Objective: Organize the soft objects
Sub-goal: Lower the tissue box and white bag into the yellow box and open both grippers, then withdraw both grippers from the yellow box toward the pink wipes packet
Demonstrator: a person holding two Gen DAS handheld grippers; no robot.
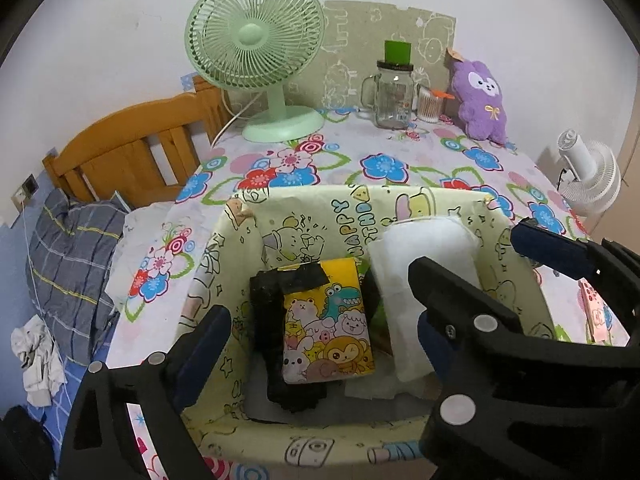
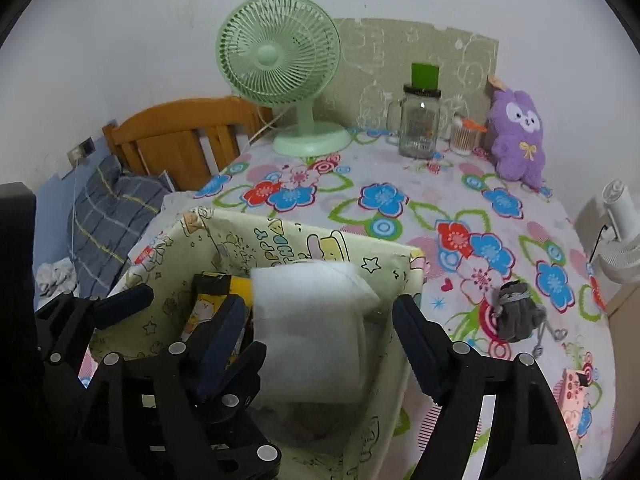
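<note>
Right gripper: jaws stand wide, one finger on each side of the white foam roll. The pads do not press on the roll; nothing is held. The roll stands on end inside the bin, against the wall nearest the right finger.

Left gripper: jaws stand wide and hold nothing. Between and below its fingers lie the yellow cartoon pouch and the black bundle, side by side on the bin floor. The foam roll stands just beyond its right finger.

Step in hand, as judged: release of the roll into the bin.

Procedure:
1. Keep both sets of jaws wide while withdrawing, so that no pad drags the roll or the pouch.
2. Lift straight back along the fingers; a sideways exit could catch the soft bin wall and tip the roll.
3. Check that the roll stays upright once the fingers clear the rim.

Outward from the right finger, on the flowered cloth outside the bin, lies a grey bundle. It is probably the next soft item. Approach it from above with jaws wide, and close on its body, not on its loose cord.
</note>
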